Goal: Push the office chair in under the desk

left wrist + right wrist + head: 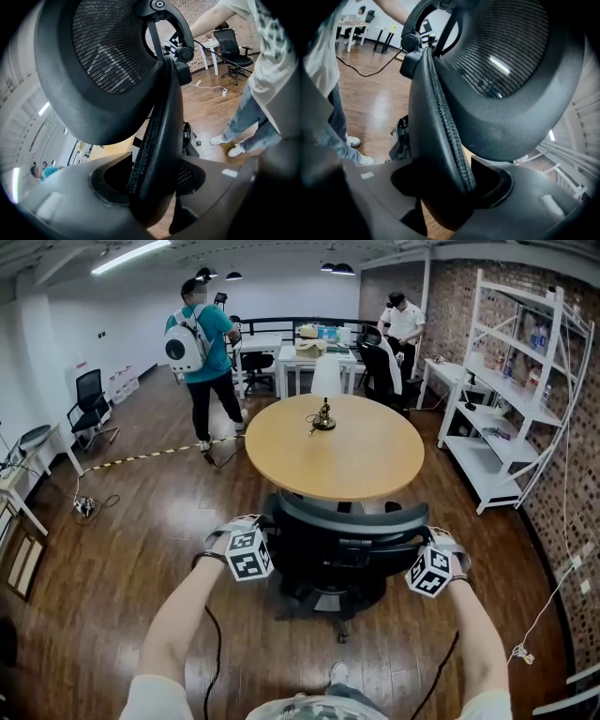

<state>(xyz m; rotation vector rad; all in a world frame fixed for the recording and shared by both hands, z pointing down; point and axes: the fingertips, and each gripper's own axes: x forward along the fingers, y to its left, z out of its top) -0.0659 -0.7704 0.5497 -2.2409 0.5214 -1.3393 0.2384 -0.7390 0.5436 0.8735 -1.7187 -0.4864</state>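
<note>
The black mesh office chair (347,542) stands at the near edge of the round wooden desk (375,460), its seat tucked under the top. My left gripper (266,532) is at the backrest's left edge and my right gripper (422,545) at its right edge. In the left gripper view the padded backrest rim (159,126) runs between the jaws of the left gripper (154,190), with dark gaps on both sides. The right gripper view shows the same: the rim (436,117) lies between the jaws of the right gripper (450,190), which stand wide. Neither gripper presses on it.
A small dark object (323,418) sits on the desk. Two people (202,343) (403,324) stand at the back by white desks (300,357). A white shelf unit (511,381) lines the right brick wall. Another black chair (91,404) stands at left. Cables cross the wooden floor (141,457).
</note>
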